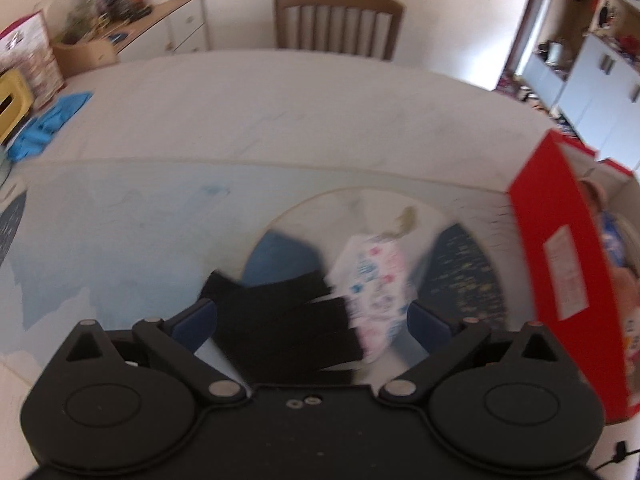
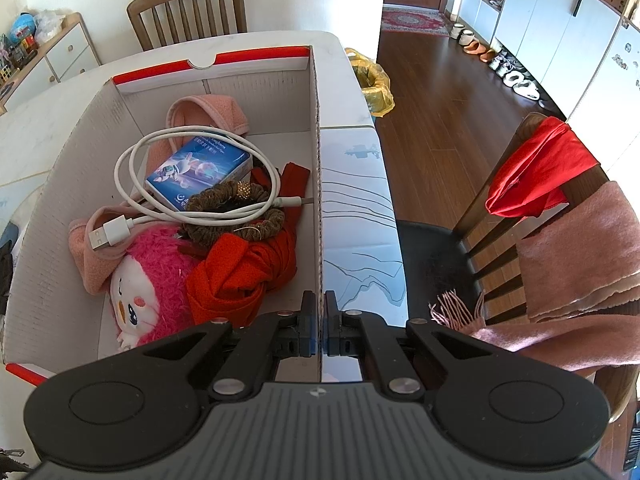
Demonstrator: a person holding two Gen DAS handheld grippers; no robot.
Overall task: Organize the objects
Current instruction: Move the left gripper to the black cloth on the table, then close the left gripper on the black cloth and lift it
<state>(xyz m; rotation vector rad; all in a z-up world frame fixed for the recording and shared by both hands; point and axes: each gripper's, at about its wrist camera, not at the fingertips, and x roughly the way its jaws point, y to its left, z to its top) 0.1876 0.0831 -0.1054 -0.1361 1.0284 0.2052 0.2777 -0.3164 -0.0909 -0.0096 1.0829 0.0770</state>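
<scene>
In the left wrist view my left gripper (image 1: 312, 320) stands wide open above a folded black cloth (image 1: 288, 328) and a white cloth with pink and blue print (image 1: 376, 280), both lying on the table mat; the pads (image 1: 196, 320) touch neither. The view is blurred. A red cardboard box (image 1: 560, 280) stands to the right. In the right wrist view my right gripper (image 2: 320, 304) is shut on the box's white right wall (image 2: 320, 200). The box holds a pink plush toy (image 2: 148, 280), a red cloth (image 2: 240, 276), a white USB cable (image 2: 128, 184), a blue packet (image 2: 196, 172), a brown scrunchie (image 2: 224, 200) and a pink headband (image 2: 212, 112).
A wooden chair (image 1: 338, 20) stands at the table's far side. A blue cloth (image 1: 48, 124) and a yellow thing (image 1: 12, 104) lie far left. Right of the table's edge (image 2: 394, 200) are a chair draped with red and pink scarves (image 2: 560, 208) and a yellow-lined bin (image 2: 372, 84).
</scene>
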